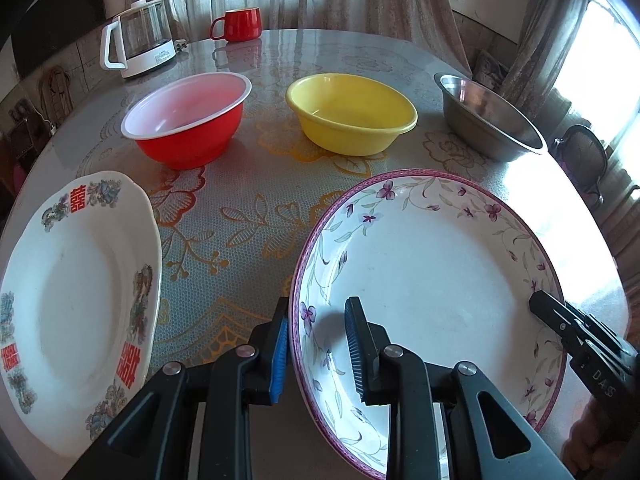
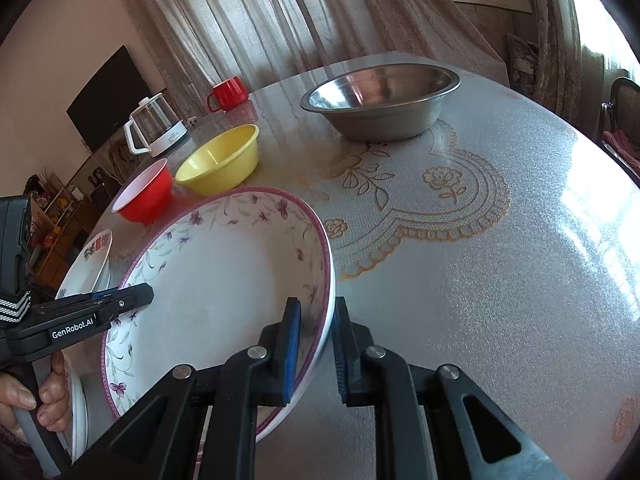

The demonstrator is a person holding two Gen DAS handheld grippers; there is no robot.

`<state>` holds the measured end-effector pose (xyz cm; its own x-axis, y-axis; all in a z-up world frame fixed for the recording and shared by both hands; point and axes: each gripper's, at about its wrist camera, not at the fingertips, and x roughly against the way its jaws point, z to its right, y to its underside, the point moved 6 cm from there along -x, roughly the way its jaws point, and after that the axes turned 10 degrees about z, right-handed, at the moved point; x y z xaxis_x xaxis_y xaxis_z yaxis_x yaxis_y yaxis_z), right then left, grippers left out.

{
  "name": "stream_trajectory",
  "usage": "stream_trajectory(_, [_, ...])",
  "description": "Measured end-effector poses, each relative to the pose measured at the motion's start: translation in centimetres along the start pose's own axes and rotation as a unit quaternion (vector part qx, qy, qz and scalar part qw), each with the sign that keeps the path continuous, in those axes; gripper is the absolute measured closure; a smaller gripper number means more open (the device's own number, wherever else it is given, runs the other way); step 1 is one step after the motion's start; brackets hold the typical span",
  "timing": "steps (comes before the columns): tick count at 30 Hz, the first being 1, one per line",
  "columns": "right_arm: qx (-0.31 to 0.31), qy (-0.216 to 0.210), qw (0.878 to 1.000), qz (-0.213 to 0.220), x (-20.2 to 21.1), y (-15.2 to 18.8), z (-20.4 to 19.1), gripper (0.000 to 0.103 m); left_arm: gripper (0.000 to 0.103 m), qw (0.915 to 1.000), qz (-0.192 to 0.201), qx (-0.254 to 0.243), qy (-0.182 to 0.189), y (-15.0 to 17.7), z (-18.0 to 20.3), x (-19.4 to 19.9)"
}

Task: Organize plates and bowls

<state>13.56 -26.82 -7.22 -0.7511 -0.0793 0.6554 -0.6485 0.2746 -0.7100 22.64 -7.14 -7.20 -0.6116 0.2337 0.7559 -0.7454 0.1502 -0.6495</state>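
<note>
Left gripper (image 1: 318, 346) and right gripper (image 2: 316, 344) each straddle the floral plate (image 1: 432, 264) rim, jaws apart, not clamped. Risk: uneven closing tips the plate or it slips on the glossy tabletop (image 2: 500, 280). Second plate (image 1: 76, 292) at 9 o'clock; red bowl (image 1: 188, 120), yellow bowl (image 1: 352, 114), steel bowl (image 1: 490, 120) toward 12, not obstructing.

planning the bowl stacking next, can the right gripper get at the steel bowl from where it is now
Probably yes, once free. The right gripper straddles the floral plate's rim, jaws not visibly clamped. Bare table lies between it and the steel bowl; nothing blocks that path.
</note>
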Motion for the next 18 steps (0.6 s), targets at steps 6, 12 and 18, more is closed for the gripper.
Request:
stream_trajectory(6, [-0.004,0.006,1.0,-0.007,-0.1,-0.2,0.0,0.088,0.076,1.0,-0.006,0.001,-0.005,0.0,0.2,-0.2])
stream_trajectory(12, [0.009,0.016,1.0,-0.011,0.0,0.0,-0.3,0.087,0.078,0.9999,0.0,0.0,-0.014,-0.3,0.1,-0.4])
stream_trajectory(18, [0.016,0.026,0.999,-0.016,-0.1,0.2,-1.0,0.086,0.08,0.9994,0.001,0.0,-0.033,0.0,-0.7,0.1])
